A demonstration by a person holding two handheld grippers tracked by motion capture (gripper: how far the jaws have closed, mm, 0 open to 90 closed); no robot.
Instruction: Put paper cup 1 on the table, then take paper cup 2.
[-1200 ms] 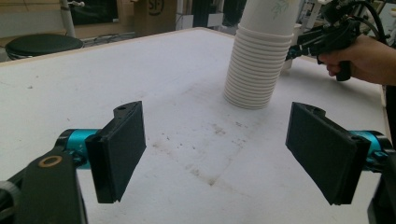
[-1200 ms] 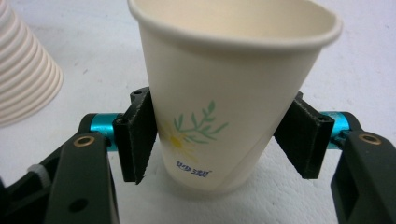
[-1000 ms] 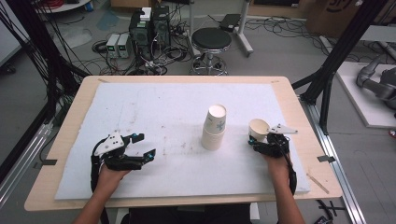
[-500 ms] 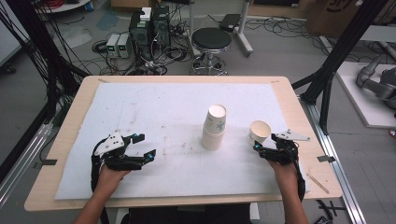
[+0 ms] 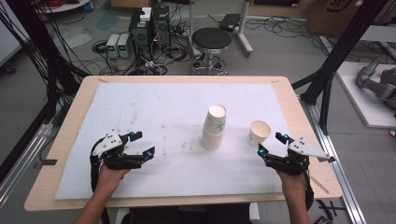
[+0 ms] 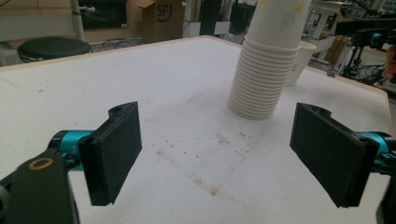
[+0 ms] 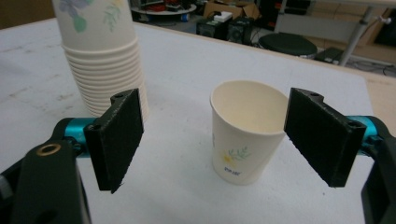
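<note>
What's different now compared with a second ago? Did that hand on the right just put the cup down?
Yes. The right gripper has just opened its jaws, let go of the single paper cup and pulled back toward the person; the cup now stands upright and free on the white mat. The left gripper has opened a little more, with nothing between its jaws. The stack of cups has not moved.

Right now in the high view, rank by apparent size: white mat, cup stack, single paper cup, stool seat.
1. white mat
2. stool seat, though it sits farther off, so unsure against the stack
3. cup stack
4. single paper cup
</note>
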